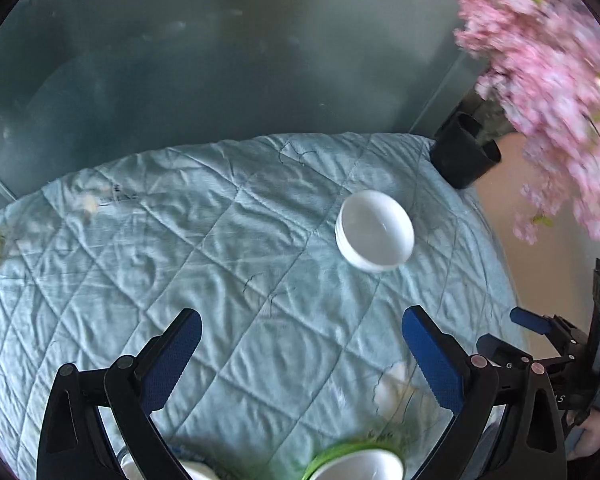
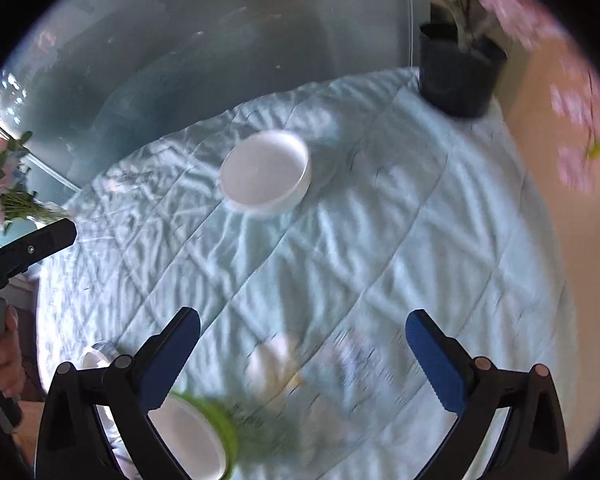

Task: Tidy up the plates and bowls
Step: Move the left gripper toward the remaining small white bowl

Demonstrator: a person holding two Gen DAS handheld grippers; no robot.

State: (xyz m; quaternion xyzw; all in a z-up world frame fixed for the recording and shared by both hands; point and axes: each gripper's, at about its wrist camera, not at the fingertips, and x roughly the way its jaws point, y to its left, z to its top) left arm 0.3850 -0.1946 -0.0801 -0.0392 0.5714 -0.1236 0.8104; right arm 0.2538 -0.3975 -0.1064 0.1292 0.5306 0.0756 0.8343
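Partly cut off at the bottom edge of the left wrist view, a green-rimmed white bowl point(image 1: 356, 465) shows only its upper rim; in the right wrist view it sits at lower left behind a finger, and its contents cannot be made out. Motion blur smears the pink blossoms point(image 1: 548, 92) at upper right, whose stems stand in a black pot point(image 1: 464, 152) at the corner of the quilted pale-blue cloth point(image 1: 180, 248) covering the worktop. Right of centre on the cloth rests a stack of white bowls point(image 1: 374, 230), the top one empty. Both the left gripper point(image 1: 300, 344) and right gripper point(image 2: 302, 346) have jaws spread wide, with nothing between them.
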